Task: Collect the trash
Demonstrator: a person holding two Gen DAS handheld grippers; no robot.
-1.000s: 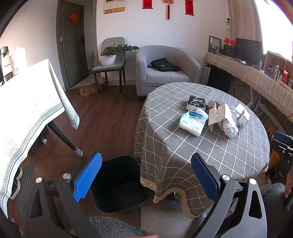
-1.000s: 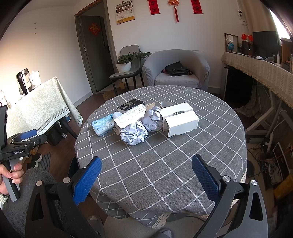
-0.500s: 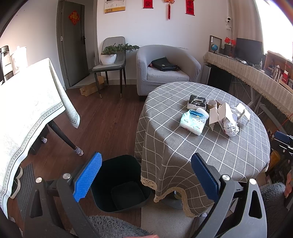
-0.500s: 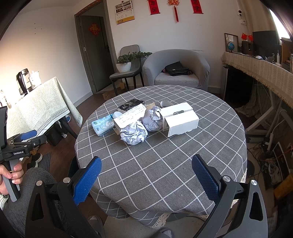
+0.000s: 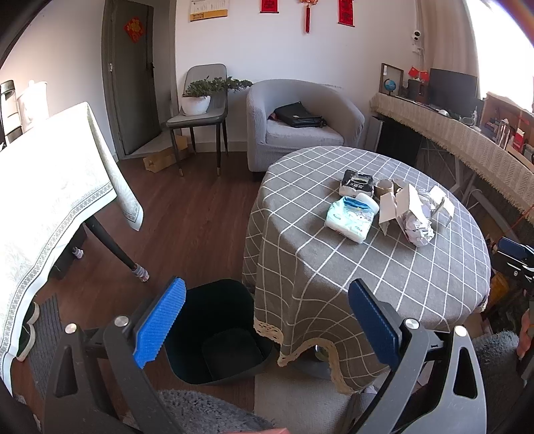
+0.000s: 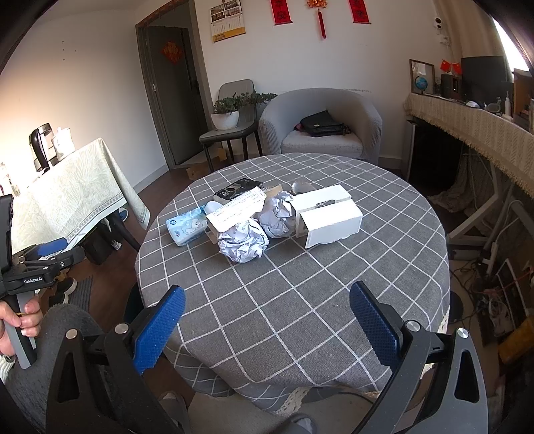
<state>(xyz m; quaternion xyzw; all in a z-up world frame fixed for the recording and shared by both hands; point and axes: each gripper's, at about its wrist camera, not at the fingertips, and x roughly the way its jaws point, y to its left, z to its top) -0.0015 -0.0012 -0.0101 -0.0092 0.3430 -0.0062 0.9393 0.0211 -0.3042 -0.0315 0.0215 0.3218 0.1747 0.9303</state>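
Only the left wrist view shows the dark plastic bin [image 5: 217, 330] on the wooden floor beside the round grey-checked desk [image 5: 383, 267]. Crumpled white paper balls [image 6: 243, 242] lie mid-desk. Both grippers' jaws gape, holding nothing.

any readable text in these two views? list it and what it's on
"GenRobot.AI": white lettering on the black body of the left gripper, seen from the right wrist view.
Paper slip on the table: printed lines, too small to read.
Blue-and-white tissue pack: print blurred.
Wall calendar, red wall hangings and red door sign: characters not legible.
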